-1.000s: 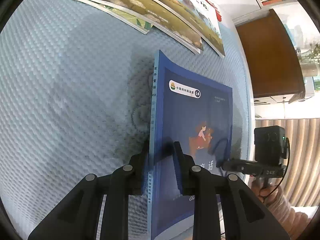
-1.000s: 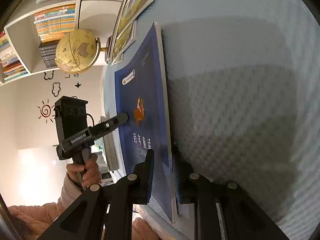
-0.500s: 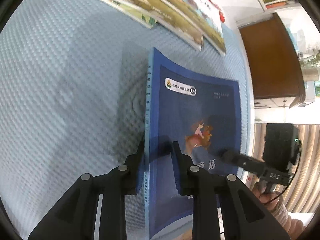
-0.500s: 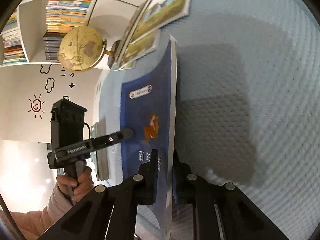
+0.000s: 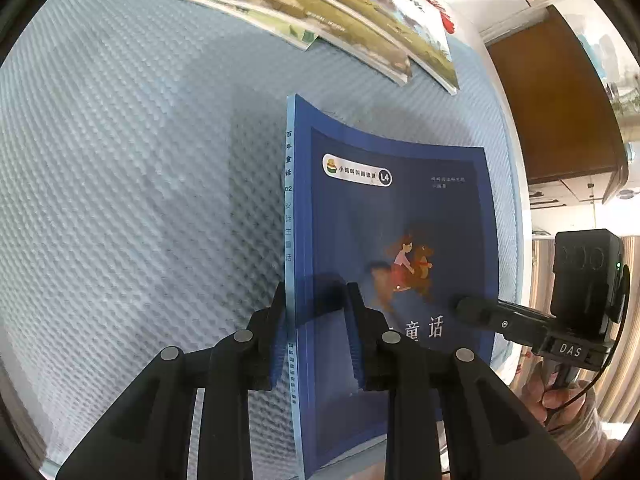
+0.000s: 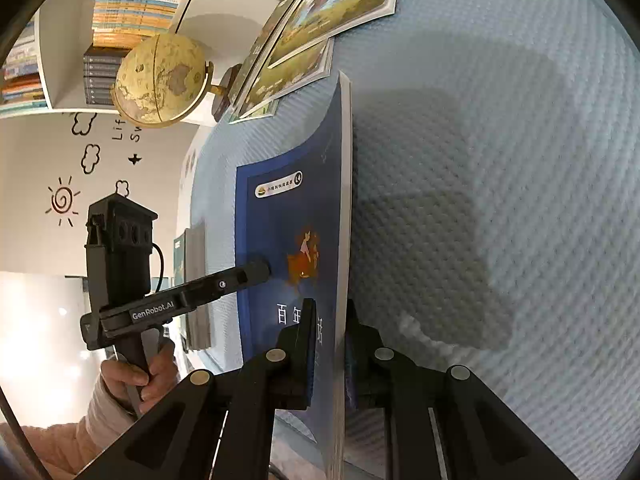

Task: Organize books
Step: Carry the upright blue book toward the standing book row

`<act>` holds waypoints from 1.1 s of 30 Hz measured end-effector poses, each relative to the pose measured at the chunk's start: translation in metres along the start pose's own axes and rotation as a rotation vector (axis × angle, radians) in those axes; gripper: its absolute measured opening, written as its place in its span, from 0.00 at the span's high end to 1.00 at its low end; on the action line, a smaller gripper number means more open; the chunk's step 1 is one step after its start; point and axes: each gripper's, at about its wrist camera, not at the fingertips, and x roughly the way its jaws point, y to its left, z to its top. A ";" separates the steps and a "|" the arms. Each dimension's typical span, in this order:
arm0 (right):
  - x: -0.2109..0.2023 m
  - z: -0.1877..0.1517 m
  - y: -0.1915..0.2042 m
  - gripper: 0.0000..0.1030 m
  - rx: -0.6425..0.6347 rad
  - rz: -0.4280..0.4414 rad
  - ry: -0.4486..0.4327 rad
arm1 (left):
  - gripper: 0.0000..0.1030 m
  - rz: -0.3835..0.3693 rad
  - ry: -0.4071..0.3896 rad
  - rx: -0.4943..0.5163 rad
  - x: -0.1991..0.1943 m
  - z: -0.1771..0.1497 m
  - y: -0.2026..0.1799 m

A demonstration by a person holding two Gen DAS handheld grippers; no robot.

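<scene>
Left wrist view: left gripper narrowed onto the blue book, one pad against the spine edge, the other flat on the front cover. Book stood raised on edge above the blue textured mat, cover bowed. Beyond the book's far end lay a fanned pile of picture books. Off the book's cover side appeared the right gripper, its tip at the cover, with a brown cabinet behind it.

Right wrist view: right gripper clamped narrow on the same book's page edge, cover on one pad, back on the other. Shown here only: a globe and wall shelves of books past the book's far corner, and the person's hand gripping the left gripper's handle, which met the cover.
</scene>
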 end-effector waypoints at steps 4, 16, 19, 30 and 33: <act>-0.002 -0.002 0.008 0.87 -0.018 -0.002 0.000 | 0.79 0.008 -0.016 0.012 -0.009 -0.002 0.001; -0.008 -0.009 0.035 0.87 -0.035 0.009 -0.009 | 0.78 -0.002 -0.049 0.002 -0.038 -0.006 0.006; -0.008 -0.014 0.043 0.87 -0.033 0.021 -0.009 | 0.78 0.007 -0.066 0.002 -0.048 -0.009 0.006; -0.004 -0.024 0.083 0.87 -0.059 0.037 0.020 | 0.76 -0.011 -0.119 -0.039 -0.086 -0.026 0.024; 0.000 -0.027 0.096 0.87 -0.074 0.039 0.023 | 0.76 -0.007 -0.140 -0.043 -0.097 -0.030 0.029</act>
